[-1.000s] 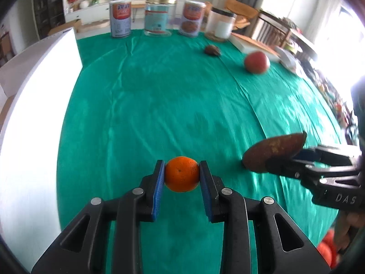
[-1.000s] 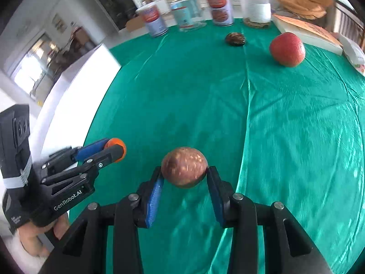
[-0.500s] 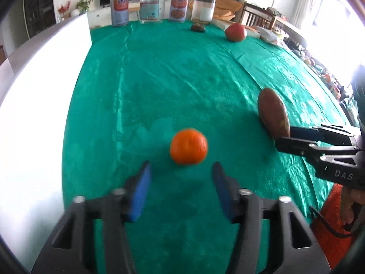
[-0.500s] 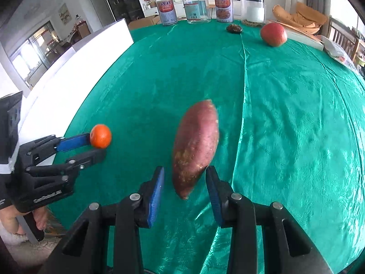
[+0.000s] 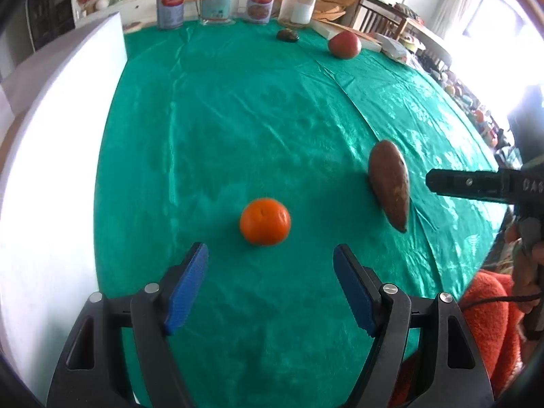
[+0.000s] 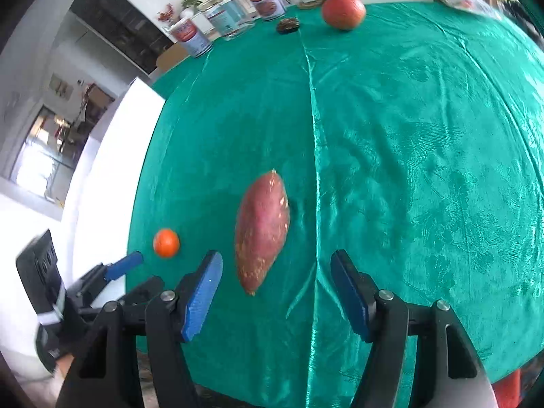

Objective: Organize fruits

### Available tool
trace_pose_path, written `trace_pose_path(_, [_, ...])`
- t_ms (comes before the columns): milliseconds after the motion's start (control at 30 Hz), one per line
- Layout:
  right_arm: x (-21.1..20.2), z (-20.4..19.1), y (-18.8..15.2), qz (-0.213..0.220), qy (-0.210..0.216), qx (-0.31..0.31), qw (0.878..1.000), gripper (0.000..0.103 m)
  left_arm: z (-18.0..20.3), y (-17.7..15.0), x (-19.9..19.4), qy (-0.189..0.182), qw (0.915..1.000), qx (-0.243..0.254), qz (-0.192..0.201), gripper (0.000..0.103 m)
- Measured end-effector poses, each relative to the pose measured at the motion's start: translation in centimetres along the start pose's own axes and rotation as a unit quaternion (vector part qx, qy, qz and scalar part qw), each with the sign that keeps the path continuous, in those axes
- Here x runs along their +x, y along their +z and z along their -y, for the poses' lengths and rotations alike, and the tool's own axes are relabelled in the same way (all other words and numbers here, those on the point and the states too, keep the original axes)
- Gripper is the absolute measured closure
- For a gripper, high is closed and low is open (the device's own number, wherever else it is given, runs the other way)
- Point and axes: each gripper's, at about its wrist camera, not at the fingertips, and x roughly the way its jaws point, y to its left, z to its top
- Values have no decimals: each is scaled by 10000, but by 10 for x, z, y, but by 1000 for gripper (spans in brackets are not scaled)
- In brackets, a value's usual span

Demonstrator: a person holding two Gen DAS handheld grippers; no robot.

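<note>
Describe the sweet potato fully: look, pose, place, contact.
The sweet potato is long and spindle-shaped, tapering to a point at each end, with reddish-brown skin flecked with pale scuffs. It lies flat on the green tablecloth, near the table's front edge, to the right of the orange. The right gripper is opening behind it; no pad touches it.

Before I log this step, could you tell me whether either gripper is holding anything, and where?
Nothing is held. The left gripper and right gripper are opening, pads clear of the orange and sweet potato lying on the cloth.
</note>
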Motion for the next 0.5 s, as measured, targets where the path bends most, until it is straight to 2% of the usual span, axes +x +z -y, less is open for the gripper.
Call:
trace_pose_path(67, [2, -2, 9, -88, -14, 73, 9999, 36, 2, 6, 7, 73, 10000, 34, -30, 28])
trace_pose_path(133, [8, -13, 18, -140, -153, -35, 9998, 36, 2, 10, 15, 116, 9999, 9, -104, 39])
trace_pose_path(200, [17, -24, 25, -224, -248, -169, 9993, 36, 5, 12, 22, 191, 9997, 26, -176, 43])
trace_pose_path(300, [37, -35, 32, -435, -479, -272, 9975, 37, 7, 10, 28, 359, 9992, 81, -163, 69])
trace_pose_path(333, [44, -37, 32, -514, -649, -295, 9961, 38, 7, 10, 28, 405, 9991, 92, -120, 70])
trace_pose_path(367, [48, -38, 32, -552, -747, -258, 9953, 45, 6, 10, 28, 355, 9993, 50, -96, 71])
trace_pose_path(400, [50, -37, 32, -523, -767, -224, 9954, 61, 4, 10, 27, 306, 9995, 3, -89, 72])
trace_pose_path(500, [49, -38, 30, -446, -707, -226, 9962, 62, 3, 10, 17, 154, 9999, -29, -11, 73])
